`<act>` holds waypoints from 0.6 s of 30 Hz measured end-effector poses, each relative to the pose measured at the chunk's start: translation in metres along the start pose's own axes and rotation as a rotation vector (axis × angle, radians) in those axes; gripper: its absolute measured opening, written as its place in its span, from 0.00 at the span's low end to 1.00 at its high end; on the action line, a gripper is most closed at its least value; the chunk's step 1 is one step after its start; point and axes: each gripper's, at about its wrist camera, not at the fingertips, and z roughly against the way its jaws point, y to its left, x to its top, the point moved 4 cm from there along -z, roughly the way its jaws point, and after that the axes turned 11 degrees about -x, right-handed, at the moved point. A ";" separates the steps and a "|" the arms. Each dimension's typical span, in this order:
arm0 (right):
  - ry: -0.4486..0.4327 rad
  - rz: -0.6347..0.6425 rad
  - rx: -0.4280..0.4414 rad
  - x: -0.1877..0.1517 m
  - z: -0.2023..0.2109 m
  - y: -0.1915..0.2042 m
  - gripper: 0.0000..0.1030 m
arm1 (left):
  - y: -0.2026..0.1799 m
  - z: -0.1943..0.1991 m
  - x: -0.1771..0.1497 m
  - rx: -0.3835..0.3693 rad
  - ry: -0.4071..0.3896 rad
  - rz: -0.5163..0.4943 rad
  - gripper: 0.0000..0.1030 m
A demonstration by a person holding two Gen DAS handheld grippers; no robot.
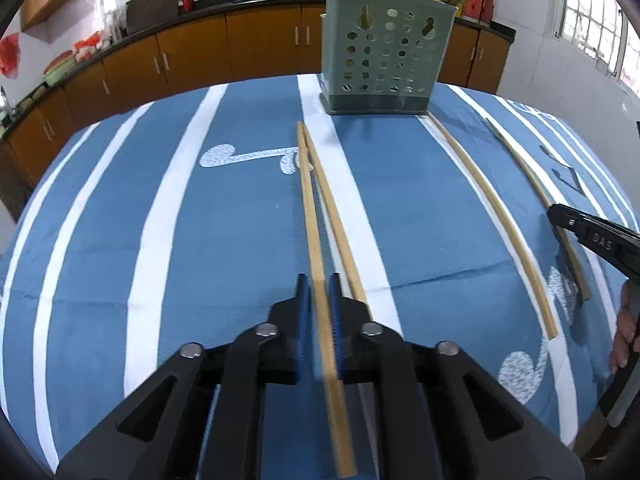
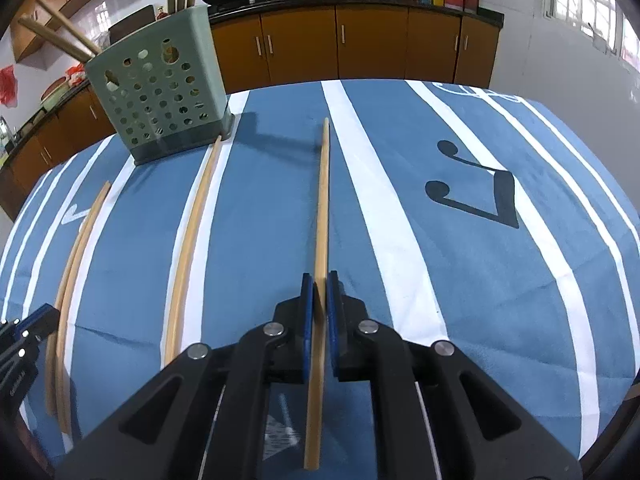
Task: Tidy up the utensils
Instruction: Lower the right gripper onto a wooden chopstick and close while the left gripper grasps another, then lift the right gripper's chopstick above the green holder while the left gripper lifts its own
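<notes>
Blue striped cloth (image 1: pixel 240 240) covers the counter; brown cabinets (image 2: pixel 372 40) line the far wall. Our left tool (image 1: pixel 319 300) is closed around one chopstick (image 1: pixel 310 216), with a second chopstick (image 1: pixel 338 224) lying just beside it. Our right tool (image 2: pixel 320 300) is clamped on another chopstick (image 2: pixel 322 200). A loose chopstick (image 2: pixel 192 232) lies between the two, its far tip touching the green perforated holder (image 1: pixel 386 60), which stands upright with more chopsticks inside.

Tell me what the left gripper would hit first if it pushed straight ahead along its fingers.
Probably the green utensil holder: the left gripper, shut on a chopstick, points roughly at it, though depth is unclear.
</notes>
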 end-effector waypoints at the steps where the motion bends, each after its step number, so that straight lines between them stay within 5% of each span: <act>1: 0.000 0.002 0.000 0.000 0.000 0.000 0.08 | 0.003 0.000 0.001 0.001 -0.002 0.009 0.08; 9: -0.004 0.034 0.010 0.008 -0.005 0.006 0.08 | 0.053 -0.008 0.025 0.058 -0.010 0.112 0.07; 18: -0.029 0.042 0.025 0.023 -0.017 0.011 0.08 | 0.074 -0.018 0.039 0.019 -0.057 0.157 0.08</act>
